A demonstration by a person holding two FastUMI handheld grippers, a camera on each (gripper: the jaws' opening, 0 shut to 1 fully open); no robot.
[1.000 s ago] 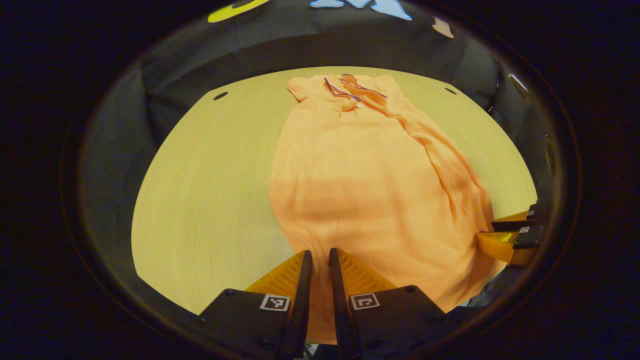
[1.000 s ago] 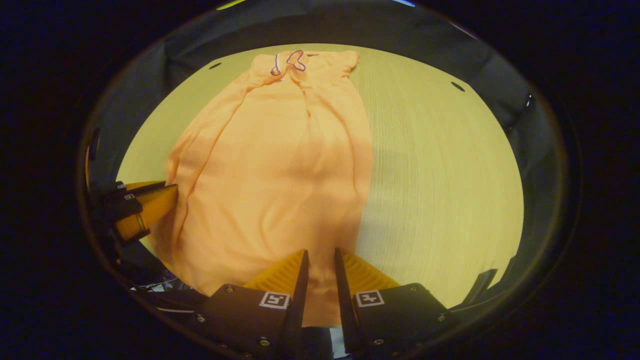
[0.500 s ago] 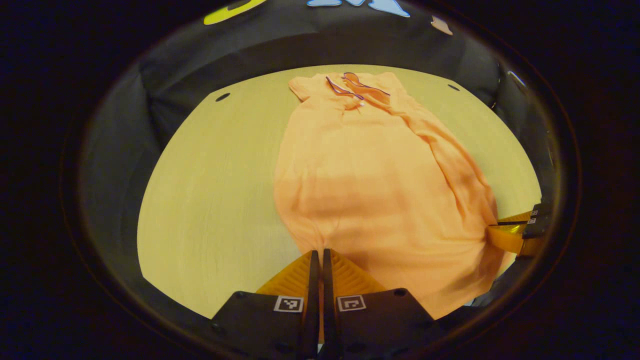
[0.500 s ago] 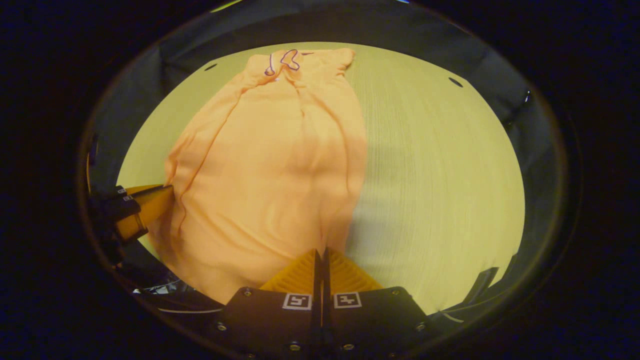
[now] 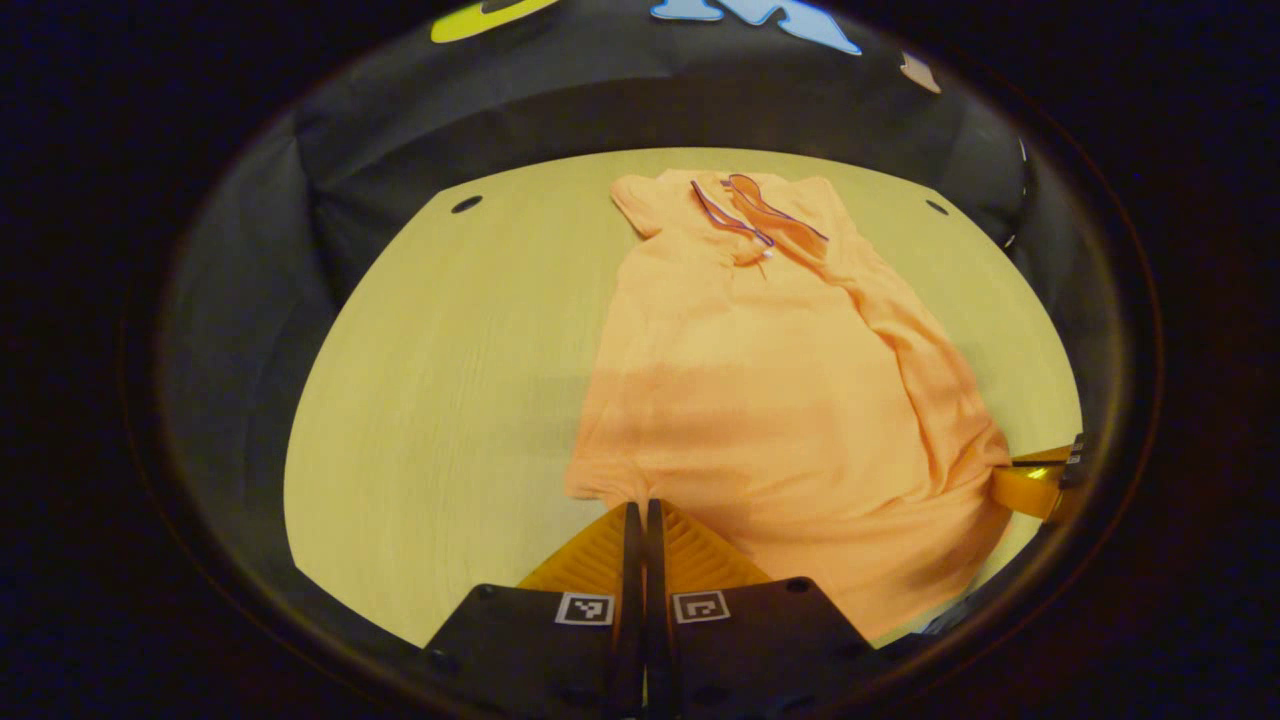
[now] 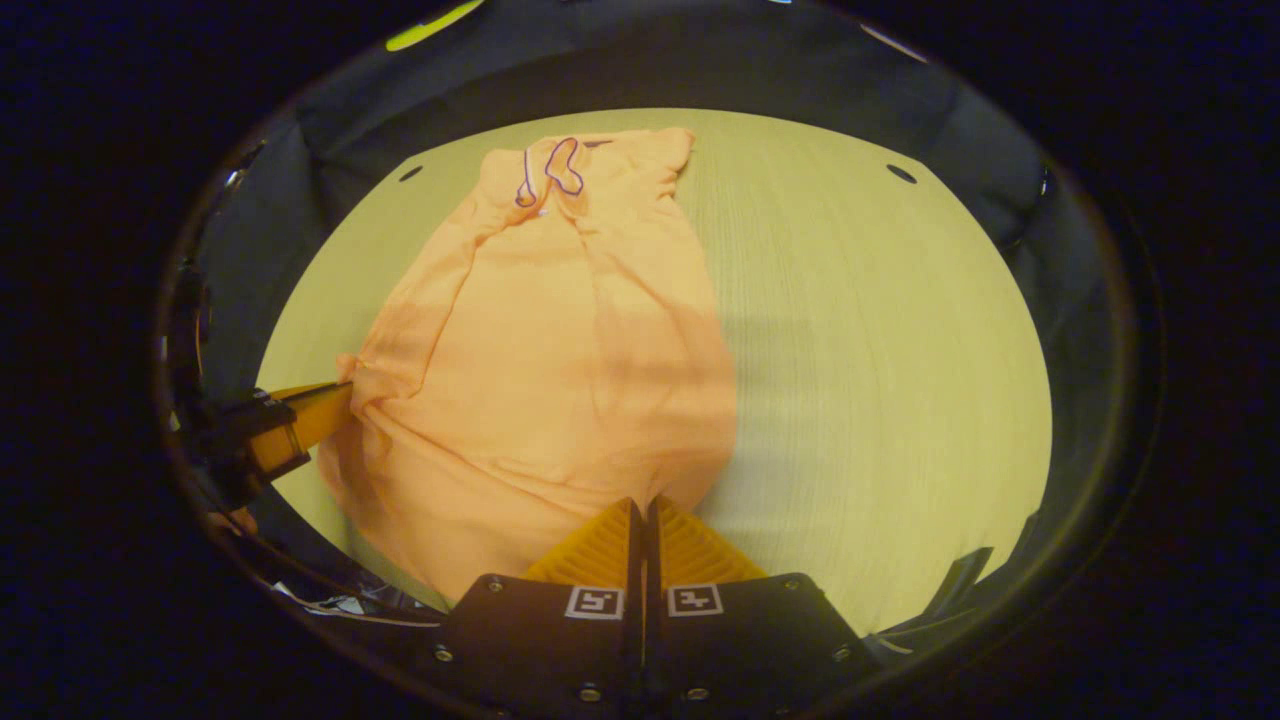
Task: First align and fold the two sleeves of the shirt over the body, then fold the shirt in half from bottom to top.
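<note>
I am pinching the bottom hem of the orange fabric shirt (image 5: 780, 400) with my left gripper (image 5: 636, 510) and right gripper (image 6: 641, 505), one at each hem corner near the front edge of the light wooden tabletop (image 5: 450, 380), so that the hem is staying level for folding it up to the collar.

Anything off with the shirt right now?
Mostly fine. The shirt lies on the table, but its near hem is puckered where the left gripper and right gripper pinch the corners, and one side runs in a long wrinkle.
</note>
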